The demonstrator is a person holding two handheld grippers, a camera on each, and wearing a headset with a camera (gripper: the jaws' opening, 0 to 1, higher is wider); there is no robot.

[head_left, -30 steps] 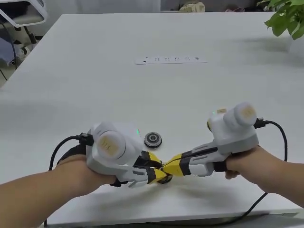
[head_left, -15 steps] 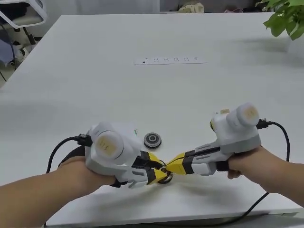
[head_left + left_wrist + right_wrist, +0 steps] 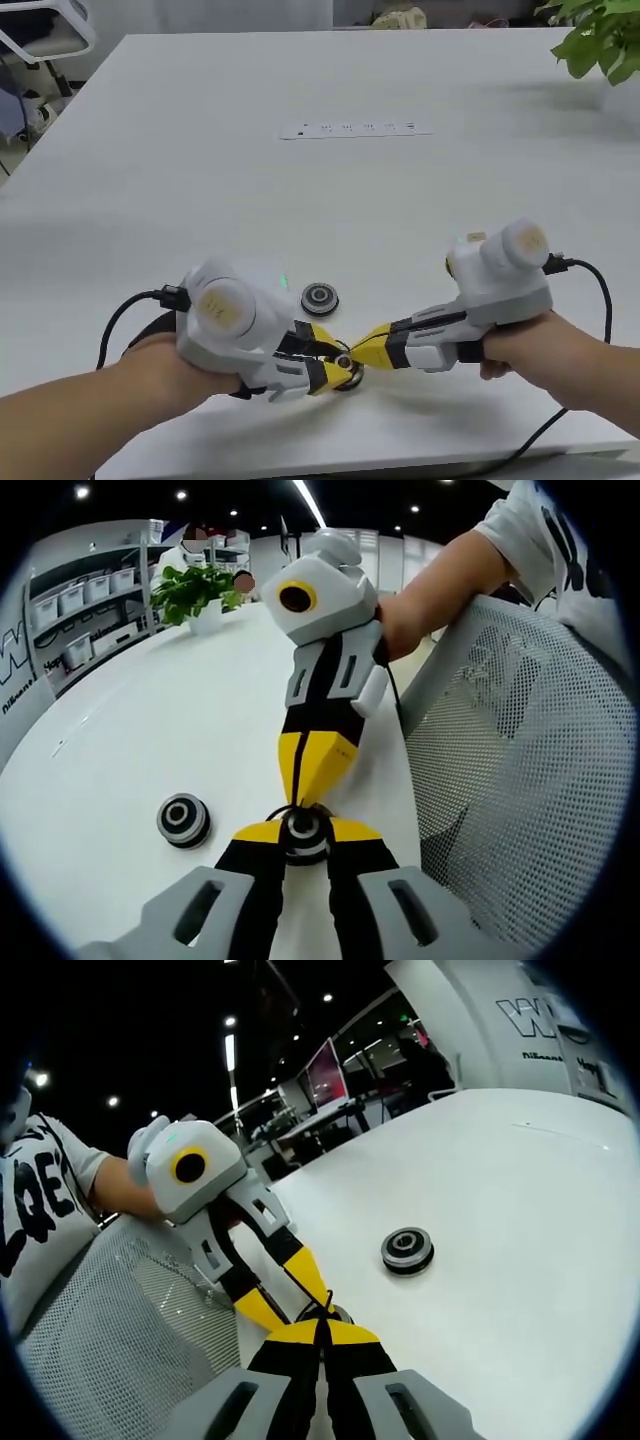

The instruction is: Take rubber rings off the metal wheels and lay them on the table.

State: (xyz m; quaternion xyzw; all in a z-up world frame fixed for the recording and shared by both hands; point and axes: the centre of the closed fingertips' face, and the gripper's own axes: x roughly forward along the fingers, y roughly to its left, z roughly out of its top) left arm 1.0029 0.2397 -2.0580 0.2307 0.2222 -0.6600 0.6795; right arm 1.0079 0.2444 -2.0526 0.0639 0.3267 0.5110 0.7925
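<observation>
A small metal wheel [image 3: 303, 835] sits clamped between the yellow tips of my left gripper [image 3: 338, 368], close to the table's front edge. A thin black rubber ring [image 3: 287, 808] is stretched off its rim. My right gripper [image 3: 356, 358] meets it tip to tip, its jaws shut on that ring [image 3: 326, 1312]. In the right gripper view the left gripper [image 3: 322, 1302] comes in from the left with the wheel [image 3: 338, 1314] just behind my tips. A second wheel [image 3: 319, 296] with its black ring on lies flat on the white table [image 3: 300, 200], a little beyond the grippers.
A white power strip [image 3: 355, 129] lies mid-table and a green plant [image 3: 600, 40] stands at the far right corner. A mesh chair back [image 3: 520, 740] is right behind the front edge. Black cables [image 3: 130, 310] trail from both grippers.
Both grippers stay joined at the held wheel. The right hand has drifted slightly rightward, and the head camera has tilted a little.
</observation>
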